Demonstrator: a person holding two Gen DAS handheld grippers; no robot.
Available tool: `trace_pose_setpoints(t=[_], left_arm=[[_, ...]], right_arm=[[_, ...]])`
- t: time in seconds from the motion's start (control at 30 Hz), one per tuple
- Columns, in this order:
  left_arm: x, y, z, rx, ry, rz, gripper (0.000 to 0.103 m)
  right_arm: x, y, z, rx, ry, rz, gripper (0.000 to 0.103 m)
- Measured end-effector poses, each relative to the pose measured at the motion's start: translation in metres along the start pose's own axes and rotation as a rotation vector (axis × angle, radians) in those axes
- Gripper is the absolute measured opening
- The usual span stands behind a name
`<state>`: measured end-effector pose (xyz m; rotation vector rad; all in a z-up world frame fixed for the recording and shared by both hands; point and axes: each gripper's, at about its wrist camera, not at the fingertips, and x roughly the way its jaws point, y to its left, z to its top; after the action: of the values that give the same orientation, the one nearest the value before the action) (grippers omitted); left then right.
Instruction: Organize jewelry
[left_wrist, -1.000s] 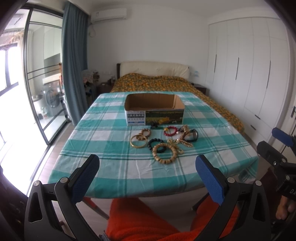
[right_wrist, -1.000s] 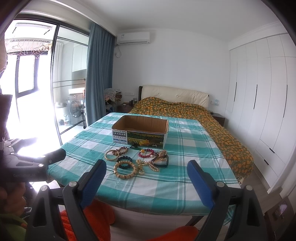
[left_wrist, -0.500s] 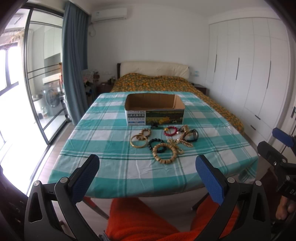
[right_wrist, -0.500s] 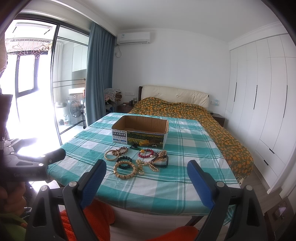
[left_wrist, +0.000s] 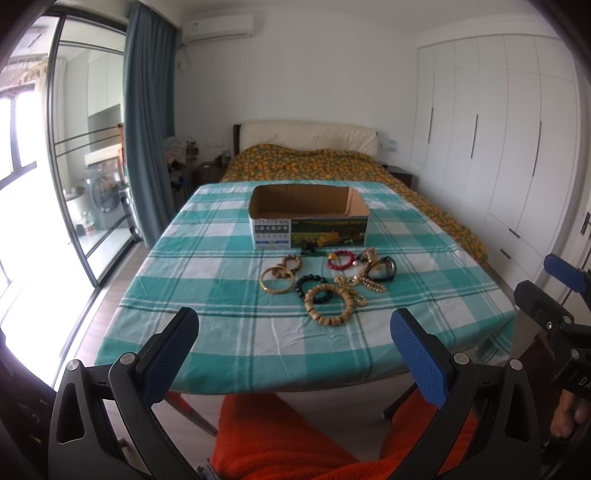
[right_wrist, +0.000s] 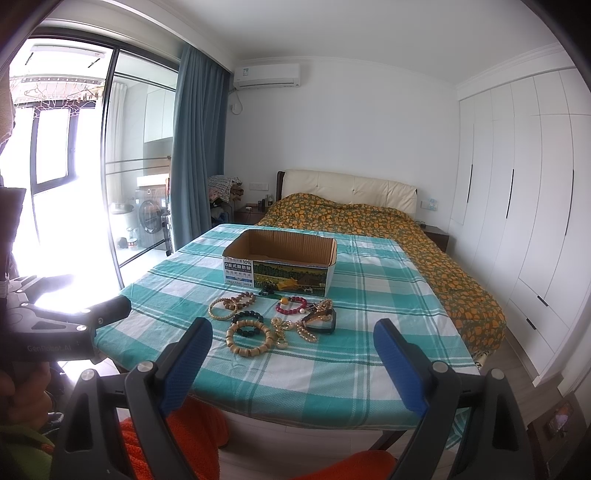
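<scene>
I have both claws hanging off the near edge of the table (left_wrist: 229, 350), and neither touches anything. My left gripper (left_wrist: 294, 341) is spread wide and holds nothing; its 2 blue pads (left_wrist: 417, 358) frame the near cloth. My right gripper (right_wrist: 291, 349) is just as wide and just as bare.

The jewelry sits in a loose cluster straight ahead of both claws, past the fingertips, on the teal checked tablecloth (right_wrist: 332, 373). Nearest to me is the tan wooden bead bracelet (left_wrist: 330, 303), overlapping the black bead bracelet (left_wrist: 309, 285) just beyond it. Ahead and left of the left claw's centre lies the gold bangle (left_wrist: 276, 282), touching a brown bead bracelet (left_wrist: 290, 263). Farther ahead is the red bead bracelet (left_wrist: 340, 259), and right of that a tangle of gold chain against a dark watch (left_wrist: 384, 267); I cannot separate those pieces cleanly.

Beyond the whole cluster stands the open cardboard box (left_wrist: 308, 229), its printed side facing me. From the right wrist view the same cluster lies ahead between the pads, with the box (right_wrist: 279, 271) behind it.
</scene>
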<state>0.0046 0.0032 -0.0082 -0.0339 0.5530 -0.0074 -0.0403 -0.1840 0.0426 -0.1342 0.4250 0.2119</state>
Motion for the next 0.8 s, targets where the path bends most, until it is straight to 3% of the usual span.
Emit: trace_pose_setpoints(t=[0.8], left_arm=[[0.0005,0.0,-0.0017,0.001,0.005,-0.001,0.103]], right_arm=[[0.0001,-0.0003,0.0001,-0.002,0.0,0.0,0.091]])
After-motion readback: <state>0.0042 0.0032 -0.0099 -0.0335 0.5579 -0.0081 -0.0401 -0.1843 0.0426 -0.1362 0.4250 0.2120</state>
